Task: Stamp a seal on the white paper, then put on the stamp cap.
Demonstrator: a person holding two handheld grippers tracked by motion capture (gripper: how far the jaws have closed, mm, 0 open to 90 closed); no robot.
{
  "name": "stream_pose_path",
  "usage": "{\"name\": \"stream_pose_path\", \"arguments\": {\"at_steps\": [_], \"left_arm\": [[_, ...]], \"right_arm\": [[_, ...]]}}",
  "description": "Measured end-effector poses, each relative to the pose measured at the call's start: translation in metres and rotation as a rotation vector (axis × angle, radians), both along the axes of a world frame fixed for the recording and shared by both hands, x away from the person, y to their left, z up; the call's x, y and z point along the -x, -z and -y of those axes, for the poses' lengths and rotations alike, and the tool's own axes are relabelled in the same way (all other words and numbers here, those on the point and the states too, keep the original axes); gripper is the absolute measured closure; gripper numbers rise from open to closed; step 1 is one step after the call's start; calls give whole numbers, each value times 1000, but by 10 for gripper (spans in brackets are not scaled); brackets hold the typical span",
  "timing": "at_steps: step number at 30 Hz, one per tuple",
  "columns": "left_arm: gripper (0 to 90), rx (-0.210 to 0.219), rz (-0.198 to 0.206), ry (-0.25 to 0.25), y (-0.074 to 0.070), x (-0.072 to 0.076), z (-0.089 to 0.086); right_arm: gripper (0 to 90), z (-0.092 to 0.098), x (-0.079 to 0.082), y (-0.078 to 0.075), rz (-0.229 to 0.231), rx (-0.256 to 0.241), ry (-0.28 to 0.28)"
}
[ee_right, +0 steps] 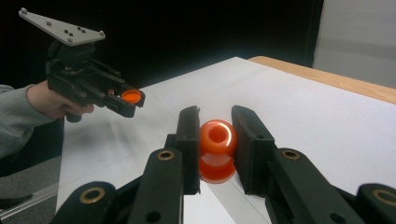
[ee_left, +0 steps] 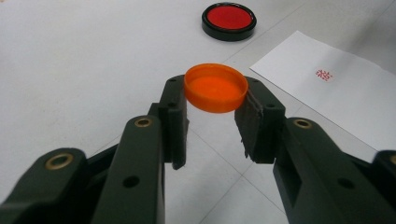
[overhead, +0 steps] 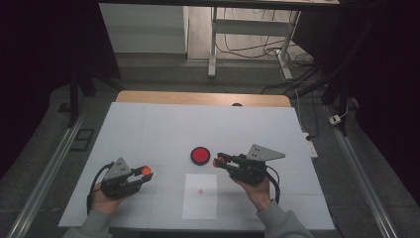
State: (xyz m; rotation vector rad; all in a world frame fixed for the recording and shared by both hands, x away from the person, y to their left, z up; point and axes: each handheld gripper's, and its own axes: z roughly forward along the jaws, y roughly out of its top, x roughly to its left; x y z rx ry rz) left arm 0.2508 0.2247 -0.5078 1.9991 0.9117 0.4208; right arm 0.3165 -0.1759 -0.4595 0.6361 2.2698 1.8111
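The worktop (overhead: 148, 124), covered in white, carried everything, and the sheet of white paper (overhead: 199, 196) lying near its front edge serves here as the landmark. The sheet bore one small red stamped mark (ee_left: 323, 74) near its middle; its characters were too small to read, and no other brand or writing could be made out anywhere.

Just beyond the paper's far edge sat the round black-rimmed ink pad (overhead: 200, 155), its red face exposed and upward, probably left open so a stamp could be charged on it.

To the right of the paper and just beside the pad, the right gripper (overhead: 217, 161) was closed on an orange stamp (ee_right: 216, 150). Its fingers (ee_right: 188, 140) pinched the narrow waist, a hold that would likely keep the waisted body from slipping, with a hollowed end turned toward the camera.

To the left of the paper, well apart from it, the left gripper (overhead: 146, 172) held the orange cap (ee_left: 215, 87) clear of the worktop. Its fingers (ee_left: 173, 116) were partly closed against the cap's rim, hollow side up, presumably parked out of the way during stamping.
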Motion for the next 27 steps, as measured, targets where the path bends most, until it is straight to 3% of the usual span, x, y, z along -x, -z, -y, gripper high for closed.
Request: {"name": "stream_pose_path", "arguments": {"at_steps": [27], "left_arm": [[644,-4,12,44,-5,-6,20]], "right_arm": [[724,-4,0,-2,3,-7,-13]]}}
